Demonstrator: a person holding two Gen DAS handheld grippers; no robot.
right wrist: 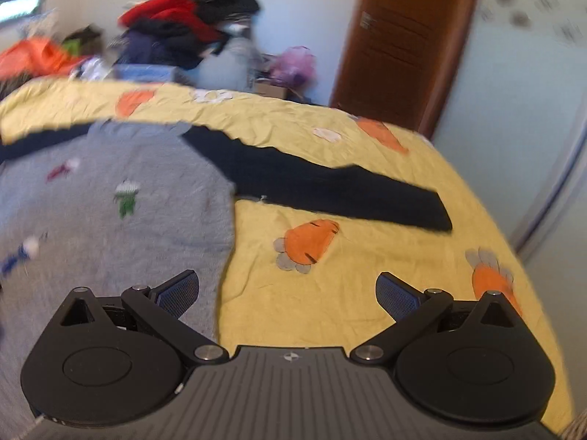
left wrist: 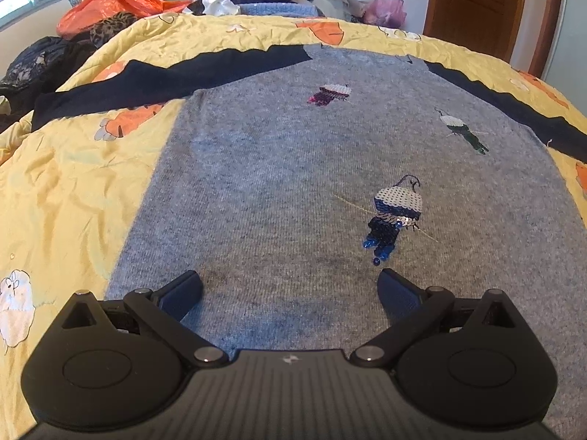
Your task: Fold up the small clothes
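I hold the left gripper (left wrist: 290, 286) and right gripper (right wrist: 287, 288) wide and empty above the near hem of the grey sweater (left wrist: 293, 168), flat on the yellow quilt (left wrist: 66, 190), whose far dark sleeves (right wrist: 330, 187) may drag crooked if I pinch quilt too

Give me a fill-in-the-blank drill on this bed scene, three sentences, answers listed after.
1. The grey knitted sweater lying flat on the yellow carrot-print quilt has sleeves coloured ____.
2. Both the left claw and the right claw have their jaws ____.
3. The sequin figure nearest the left claw has beads coloured ____ at its lower end.

Missing words: black; open; blue
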